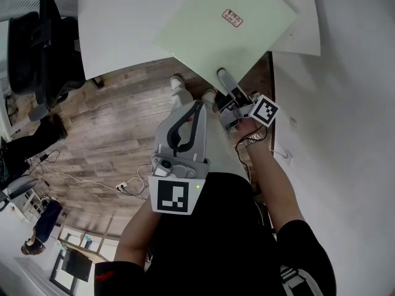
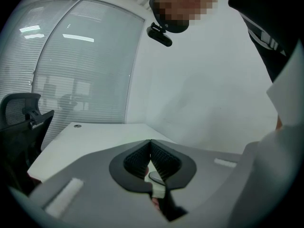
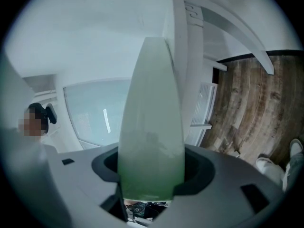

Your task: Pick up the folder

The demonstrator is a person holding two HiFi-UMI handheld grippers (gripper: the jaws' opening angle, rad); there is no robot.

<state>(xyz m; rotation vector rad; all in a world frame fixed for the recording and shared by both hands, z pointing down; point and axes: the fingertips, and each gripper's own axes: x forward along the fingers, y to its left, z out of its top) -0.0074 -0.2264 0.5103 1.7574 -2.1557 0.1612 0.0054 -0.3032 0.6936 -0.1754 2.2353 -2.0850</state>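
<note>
The pale green folder (image 1: 225, 26) with a small red-printed label is held up above the white table (image 1: 117, 23). My right gripper (image 1: 221, 74) is shut on its near edge. In the right gripper view the folder (image 3: 151, 127) rises edge-on from between the jaws of the right gripper (image 3: 151, 177) and hides their inner faces. My left gripper (image 1: 197, 105) is held close to the person's body, below and left of the folder. It is shut with nothing in it; its ribbed pads meet in the left gripper (image 2: 150, 142) view.
A black office chair (image 1: 37, 48) stands at the left by the table. Wooden floor (image 1: 105, 128) with cables (image 1: 92, 180) lies below. A white wall (image 1: 345, 116) runs along the right. The person's shoes (image 1: 178, 82) show under the table's edge.
</note>
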